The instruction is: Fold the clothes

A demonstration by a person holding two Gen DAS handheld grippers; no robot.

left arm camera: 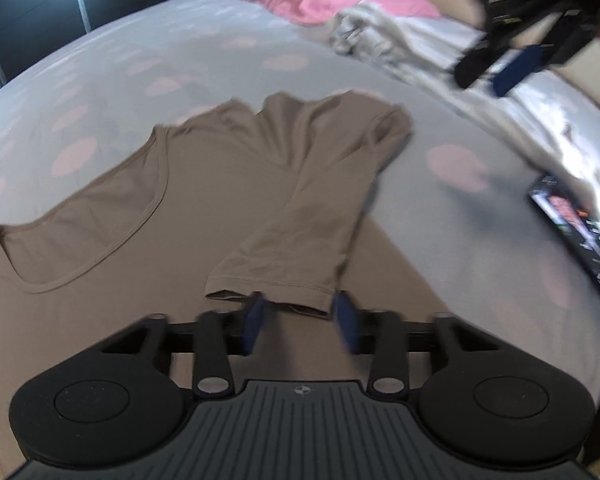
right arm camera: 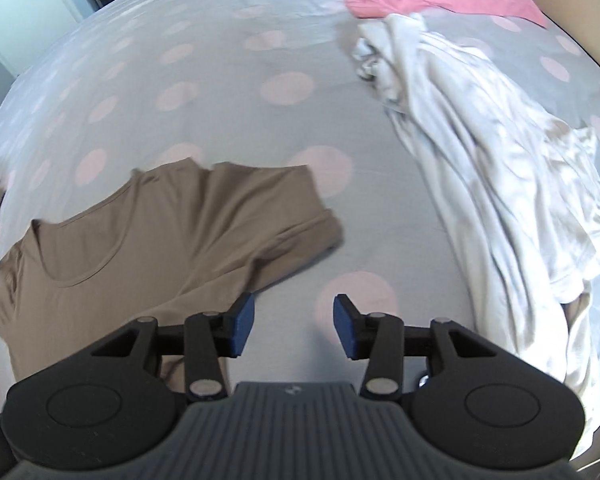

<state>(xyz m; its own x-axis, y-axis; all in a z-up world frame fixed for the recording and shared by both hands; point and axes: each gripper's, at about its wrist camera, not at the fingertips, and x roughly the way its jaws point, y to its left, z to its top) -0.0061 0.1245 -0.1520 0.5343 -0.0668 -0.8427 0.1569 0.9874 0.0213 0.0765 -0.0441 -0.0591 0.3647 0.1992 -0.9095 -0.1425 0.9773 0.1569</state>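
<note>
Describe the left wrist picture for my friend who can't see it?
A tan short-sleeved T-shirt lies on a grey pink-dotted bedsheet, one sleeve folded over. The left gripper hovers, open, at its hem.
</note>
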